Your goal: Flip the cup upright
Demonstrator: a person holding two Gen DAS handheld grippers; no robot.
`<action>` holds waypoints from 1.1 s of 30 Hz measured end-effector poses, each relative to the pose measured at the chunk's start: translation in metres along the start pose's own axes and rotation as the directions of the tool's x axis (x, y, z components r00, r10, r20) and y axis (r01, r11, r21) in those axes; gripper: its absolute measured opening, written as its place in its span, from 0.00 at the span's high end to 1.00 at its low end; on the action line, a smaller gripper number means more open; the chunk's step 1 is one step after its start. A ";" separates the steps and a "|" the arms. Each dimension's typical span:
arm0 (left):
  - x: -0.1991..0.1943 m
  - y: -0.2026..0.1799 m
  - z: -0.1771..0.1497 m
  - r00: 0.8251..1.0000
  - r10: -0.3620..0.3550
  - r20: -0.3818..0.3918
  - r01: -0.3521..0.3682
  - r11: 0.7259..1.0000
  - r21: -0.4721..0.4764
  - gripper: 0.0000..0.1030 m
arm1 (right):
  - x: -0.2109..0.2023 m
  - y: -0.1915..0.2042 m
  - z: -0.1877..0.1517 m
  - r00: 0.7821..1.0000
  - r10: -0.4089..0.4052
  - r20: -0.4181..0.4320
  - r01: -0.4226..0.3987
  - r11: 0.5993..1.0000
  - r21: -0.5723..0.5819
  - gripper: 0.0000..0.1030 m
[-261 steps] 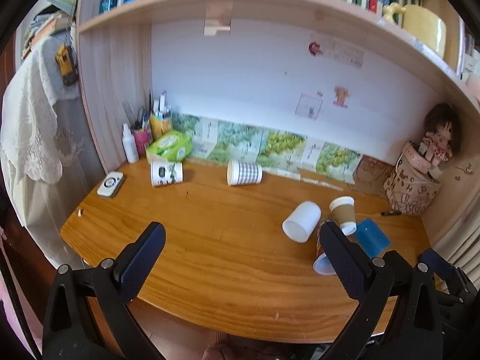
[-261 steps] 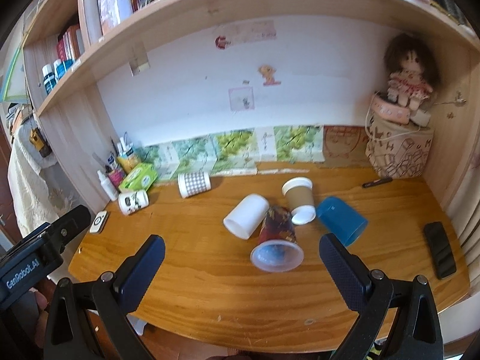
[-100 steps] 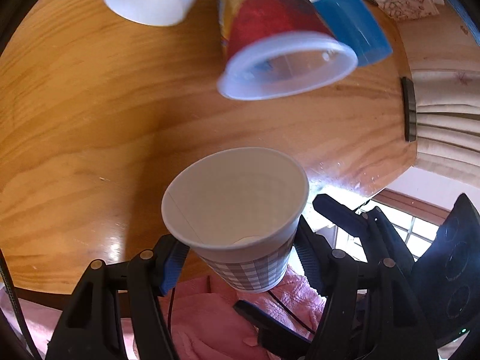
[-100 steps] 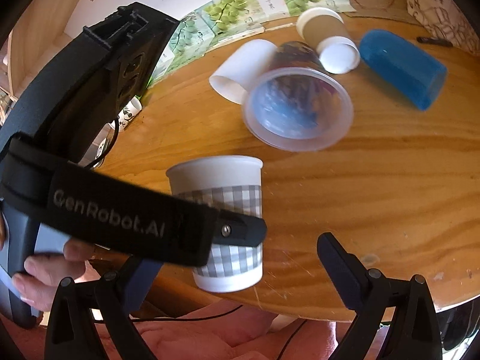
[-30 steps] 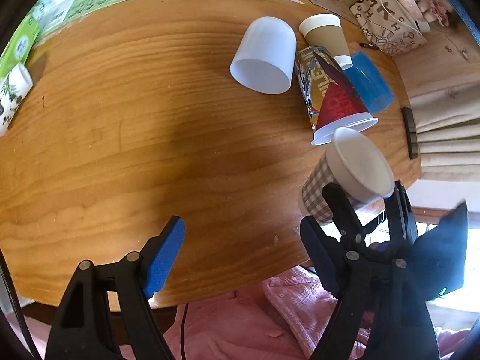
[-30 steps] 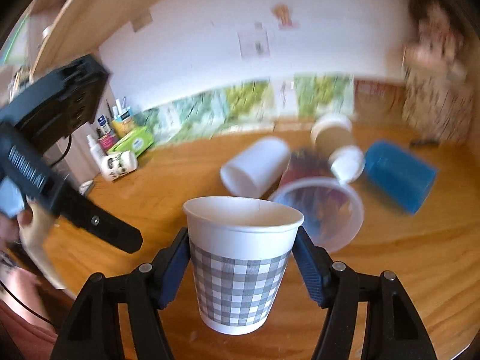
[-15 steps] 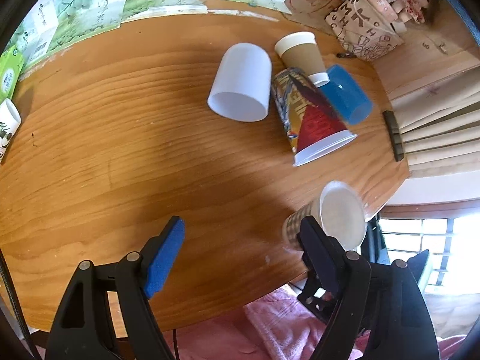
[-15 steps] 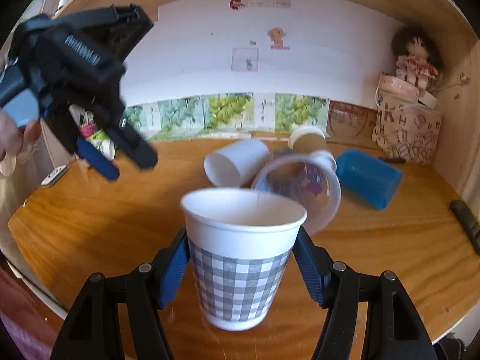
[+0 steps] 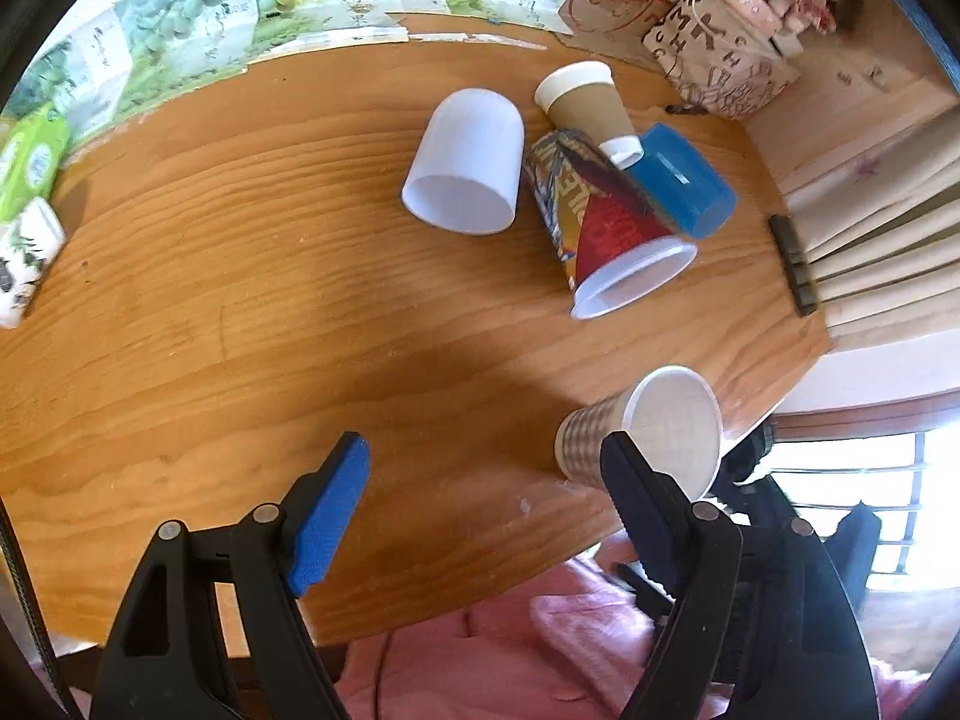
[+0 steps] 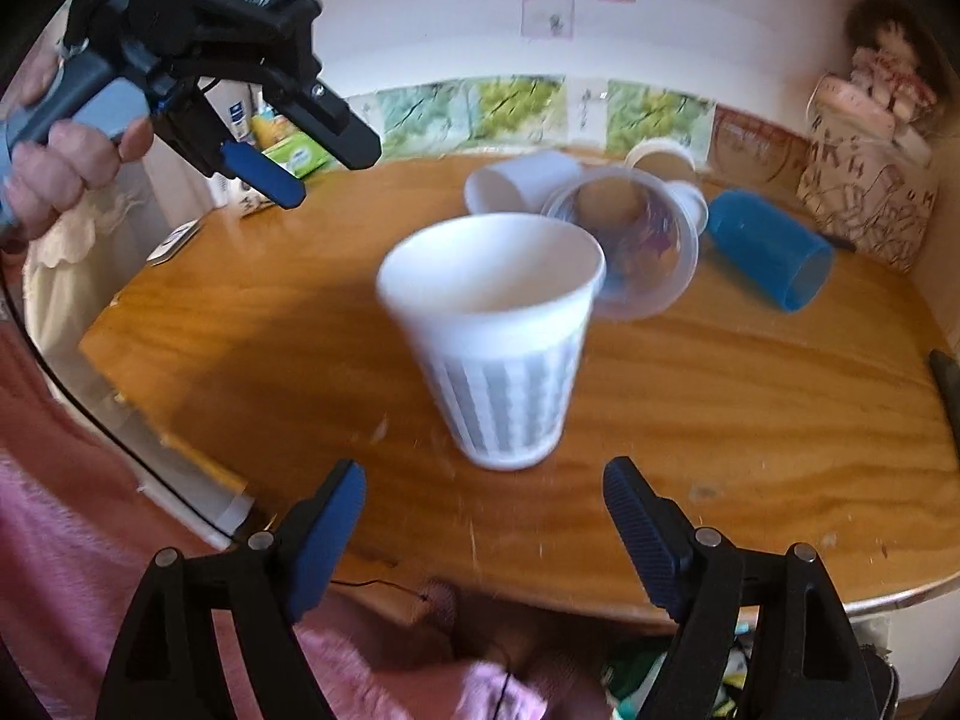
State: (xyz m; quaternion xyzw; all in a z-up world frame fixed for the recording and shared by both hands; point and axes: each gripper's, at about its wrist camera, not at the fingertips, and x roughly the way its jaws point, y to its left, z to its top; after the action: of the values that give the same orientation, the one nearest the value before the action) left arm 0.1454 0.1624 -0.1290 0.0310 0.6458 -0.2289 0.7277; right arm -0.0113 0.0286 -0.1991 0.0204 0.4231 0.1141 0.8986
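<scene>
— Ahead of your right claw (image 10: 483, 516), centred between its two spread fingers but touching neither, stands the checked paper cup (image 10: 495, 339). Both claws are wide and hold nothing.

— Which way does it point?

— Mouth up, base on the wooden table (image 10: 750, 372), long axis close to vertical. The right wrist view is blurred, so you cannot tell whether it has settled square or leans a little. From the left wrist view the same cup (image 9: 645, 429) sits just past your left claw (image 9: 489, 501), off its right finger and near the table's front edge.

— How will it handle if you have to take it again?

— Treat it as very light and empty; the inside looks bare. Thin paper walls will likely dent under a hard squeeze, and so light a cup would tip at a nudge. The rolled rim is probably the stiffest part, so close gently across the wall a little below the rim, fingers on opposite sides, and squeeze only enough to hold it.

— Anything close by?

— Beyond the cup, farther from your right claw, the clear printed cup (image 10: 630, 240) lies on its side, mouth toward you, with the white cup (image 10: 519, 186) and blue cup (image 10: 771, 249) also lying down. They are apart from the checked one. The table edge is the nearer worry, I judge.
</scene>
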 end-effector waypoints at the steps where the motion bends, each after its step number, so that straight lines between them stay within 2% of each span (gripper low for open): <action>1: 0.000 -0.004 -0.002 1.000 0.012 0.006 -0.012 1.000 0.009 0.20 | -0.005 -0.003 0.000 1.000 0.015 -0.016 -0.015 1.000 0.005 0.20; 8: -0.014 -0.036 -0.021 0.994 0.054 0.097 -0.051 0.998 -0.037 0.20 | -0.037 -0.030 0.012 0.998 -0.023 -0.063 0.024 1.000 0.011 0.19; 13: -0.031 -0.060 -0.032 0.970 0.124 0.208 -0.111 0.991 -0.074 0.20 | -0.061 -0.055 0.033 0.996 -0.008 -0.086 0.009 1.000 0.009 0.18; 17: -0.043 -0.071 -0.037 0.951 0.151 0.269 -0.118 0.984 -0.134 0.20 | -0.078 -0.069 0.050 0.995 0.013 -0.102 -0.012 1.000 0.004 0.18; 23: -0.066 -0.092 -0.040 0.910 0.178 0.373 -0.092 0.967 -0.237 0.20 | -0.107 -0.081 0.079 0.997 0.032 -0.068 -0.034 0.999 -0.032 0.18; 28: -0.083 -0.107 -0.049 0.877 0.194 0.440 -0.052 0.948 -0.315 0.20 | -0.142 -0.087 0.099 0.998 0.057 0.006 -0.057 0.997 -0.047 0.14; 30: -0.092 -0.114 -0.053 0.856 0.211 0.473 -0.042 0.938 -0.344 0.20 | -0.153 -0.092 0.106 0.997 0.068 0.031 -0.067 0.997 -0.036 0.14; 33: -0.103 -0.127 -0.061 0.817 0.262 0.514 -0.067 0.928 -0.367 0.20 | -0.163 -0.100 0.112 0.995 0.088 0.053 -0.088 0.996 0.006 0.14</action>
State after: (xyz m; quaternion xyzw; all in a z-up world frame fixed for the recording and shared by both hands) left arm 0.0351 0.0994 -0.0090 -0.1032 0.4310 -0.0510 0.8950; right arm -0.0070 -0.0987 -0.0170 0.0459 0.3984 0.1511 0.9035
